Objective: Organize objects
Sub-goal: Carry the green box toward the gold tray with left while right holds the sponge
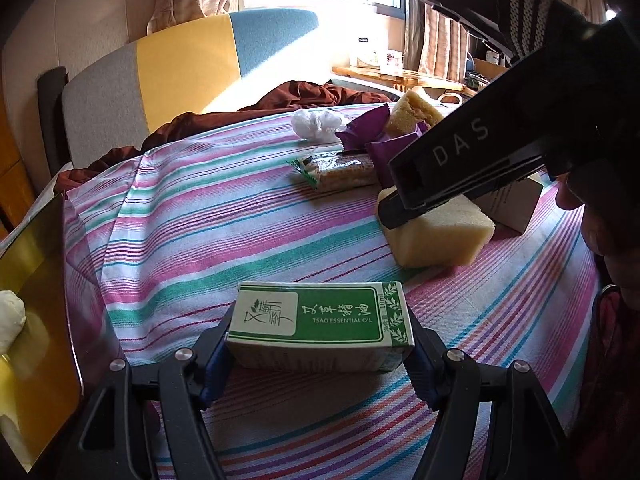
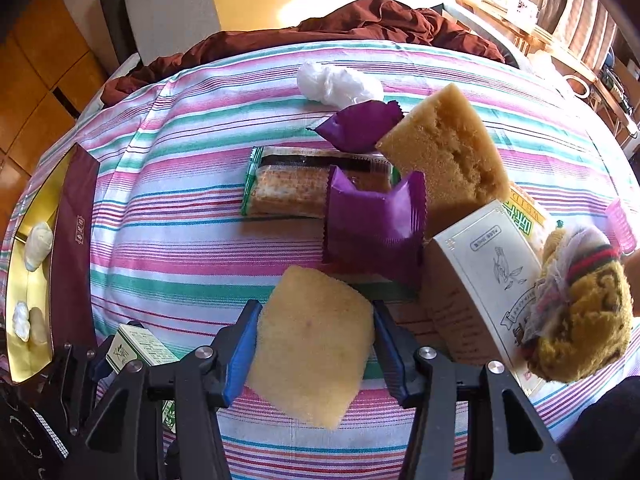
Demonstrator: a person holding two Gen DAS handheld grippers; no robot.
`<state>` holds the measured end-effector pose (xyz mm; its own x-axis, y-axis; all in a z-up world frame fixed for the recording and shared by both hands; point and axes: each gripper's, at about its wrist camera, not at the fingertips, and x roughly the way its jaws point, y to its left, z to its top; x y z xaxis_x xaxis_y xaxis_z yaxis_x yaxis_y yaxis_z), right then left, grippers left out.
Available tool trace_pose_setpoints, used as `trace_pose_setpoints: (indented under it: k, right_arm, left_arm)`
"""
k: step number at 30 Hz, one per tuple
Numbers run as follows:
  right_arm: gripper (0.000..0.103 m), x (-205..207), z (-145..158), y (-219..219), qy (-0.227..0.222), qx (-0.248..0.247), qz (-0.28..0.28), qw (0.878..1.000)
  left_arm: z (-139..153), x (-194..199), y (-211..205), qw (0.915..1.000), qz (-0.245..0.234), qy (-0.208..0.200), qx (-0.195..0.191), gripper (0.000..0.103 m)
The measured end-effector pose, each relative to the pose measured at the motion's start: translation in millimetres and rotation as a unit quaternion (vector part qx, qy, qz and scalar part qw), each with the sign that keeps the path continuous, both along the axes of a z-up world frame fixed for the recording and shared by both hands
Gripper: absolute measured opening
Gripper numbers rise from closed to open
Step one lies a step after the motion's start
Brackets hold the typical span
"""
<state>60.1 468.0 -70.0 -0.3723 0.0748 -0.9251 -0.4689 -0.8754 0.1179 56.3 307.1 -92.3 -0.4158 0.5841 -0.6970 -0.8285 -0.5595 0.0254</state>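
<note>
My left gripper (image 1: 320,344) is shut on a green and white essential oil box (image 1: 320,324), held just above the striped tablecloth (image 1: 192,208). My right gripper (image 2: 312,344) is shut on a pale yellow sponge (image 2: 312,344); in the left wrist view that sponge (image 1: 440,232) sits under the right gripper's black body (image 1: 460,156). The oil box (image 2: 136,348) and left gripper also show at the lower left of the right wrist view. A gold-lined box (image 2: 32,288) with maroon rim lies at the table's left edge, holding white wrapped pieces (image 2: 38,246).
On the cloth lie a cracker packet (image 2: 296,188), two purple wrappers (image 2: 372,224), a darker sponge (image 2: 444,160), a white crumpled bag (image 2: 336,82), a white carton (image 2: 476,280) and a knitted toy (image 2: 580,312). A brown blanket (image 2: 380,20) and a chair stand behind.
</note>
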Motion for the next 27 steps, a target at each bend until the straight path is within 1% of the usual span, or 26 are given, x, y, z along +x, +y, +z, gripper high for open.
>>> trace_pose_setpoints:
  k: [8, 11, 14, 18, 21, 27]
  right_arm:
    - [0.054, -4.3, -1.2, -1.3, 0.001, 0.002, 0.001, 1.000]
    - [0.054, -3.6, 0.0, -1.0, 0.005, 0.003, 0.000, 1.000]
    - [0.054, -4.0, -0.1, 0.3, 0.007, 0.003, -0.002, 1.000]
    - [0.054, -5.0, -1.4, 2.7, 0.009, -0.007, -0.006, 1.000]
    - [0.054, -4.7, -1.5, 2.6, 0.009, -0.008, -0.004, 1.000]
    - [0.054, -5.9, 0.9, -4.5, 0.008, 0.006, 0.007, 1.000]
  left_arm:
    - [0.9, 2.9, 1.1, 0.9999, 0.002, 0.013, -0.003, 0.072]
    - [3.7, 6.7, -0.1, 0.9996, 0.007, 0.027, -0.005, 0.071]
    - [5.2, 10.7, -2.2, 0.9994, 0.007, 0.032, -0.009, 0.071]
    - [10.3, 14.2, -5.0, 0.9997, 0.007, 0.025, -0.004, 0.071]
    - [15.9, 19.7, -7.1, 0.9996, -0.001, 0.029, 0.000, 0.071]
    - [24.0, 32.1, -13.9, 0.9995, -0.016, 0.025, 0.009, 0.071]
